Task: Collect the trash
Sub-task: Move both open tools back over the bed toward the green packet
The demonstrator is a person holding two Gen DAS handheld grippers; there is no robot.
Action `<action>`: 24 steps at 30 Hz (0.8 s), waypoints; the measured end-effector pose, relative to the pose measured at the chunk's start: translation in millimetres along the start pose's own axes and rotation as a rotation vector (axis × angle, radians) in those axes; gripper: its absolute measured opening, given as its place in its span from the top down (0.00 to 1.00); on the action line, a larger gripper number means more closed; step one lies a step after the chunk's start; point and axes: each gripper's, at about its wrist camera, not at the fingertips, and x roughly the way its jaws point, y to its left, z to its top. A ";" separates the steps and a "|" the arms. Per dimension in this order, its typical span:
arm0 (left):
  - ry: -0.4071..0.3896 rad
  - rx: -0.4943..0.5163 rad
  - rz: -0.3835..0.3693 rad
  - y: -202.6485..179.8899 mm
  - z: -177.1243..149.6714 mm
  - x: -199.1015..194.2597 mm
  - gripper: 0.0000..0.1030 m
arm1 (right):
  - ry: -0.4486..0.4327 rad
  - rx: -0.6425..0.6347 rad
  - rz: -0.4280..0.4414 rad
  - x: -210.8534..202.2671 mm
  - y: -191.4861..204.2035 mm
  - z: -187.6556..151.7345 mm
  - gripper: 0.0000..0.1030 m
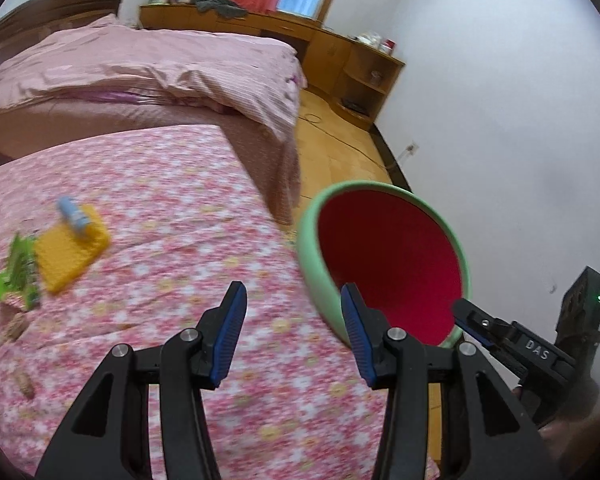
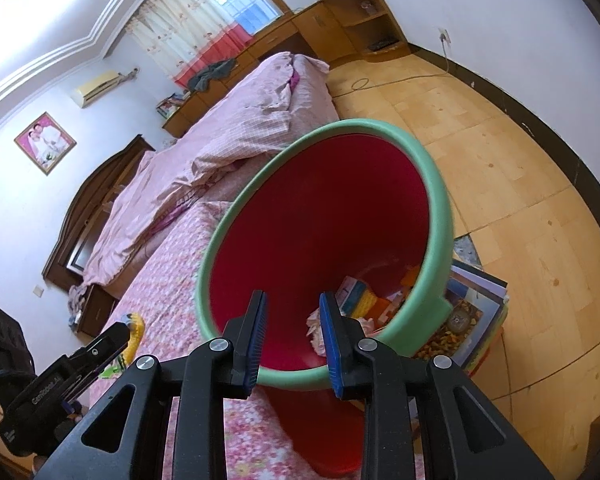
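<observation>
Trash (image 1: 66,250) lies on the flowery bed (image 1: 188,240), off to the left of the left tool (image 1: 294,312), whose fingers are apart and empty. Right tool (image 2: 294,320) hangs part open over the bin's (image 2: 440,216) near rim. Bare floor (image 2: 520,184) spreads beyond.

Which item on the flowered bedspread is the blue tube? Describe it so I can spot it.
On the pink flowered bedspread, find the litter at its left side. The blue tube lies across the yellow textured pad, the only light-blue cylinder, right of green wrappers.
</observation>
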 end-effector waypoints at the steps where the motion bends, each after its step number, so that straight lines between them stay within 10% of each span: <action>1: -0.007 -0.013 0.015 5.8 0.6 -3.7 0.52 | 0.001 -0.006 0.003 -0.3 3.8 -0.3 0.73; 24: -0.063 -0.218 0.289 144.9 -7.0 -52.3 0.49 | 0.058 -0.151 0.071 13.6 78.8 -22.8 0.71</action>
